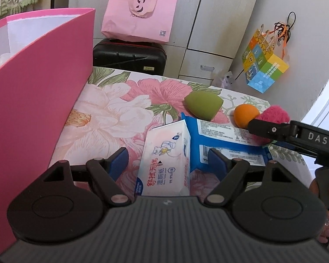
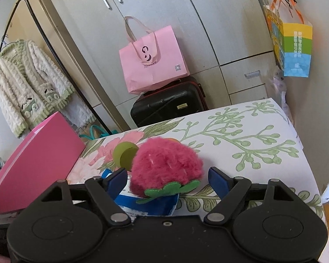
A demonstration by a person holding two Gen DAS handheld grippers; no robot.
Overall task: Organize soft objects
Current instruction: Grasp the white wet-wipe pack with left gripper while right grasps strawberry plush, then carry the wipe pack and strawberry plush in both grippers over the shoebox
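**Right wrist view: fuzzy strawberry sits between parted fingers**

Right wrist view has the pink plush strawberry (image 2: 166, 166) lying between the right gripper (image 2: 167, 178) fingers, which stand apart with a gap on each side of it; its green felt leaves face the camera. Under it lies a blue packet (image 2: 151, 203), and just beyond it a green sponge (image 2: 125, 154). Left wrist view shows the left gripper (image 1: 168, 164) also spread, a white wipes pack (image 1: 166, 160) between its blue pads (image 1: 120, 162) without either one touching it. Ahead of it lie an orange ball (image 1: 245, 114) and the floral table (image 1: 103, 114); a pink box (image 1: 33, 109) stands to its left.
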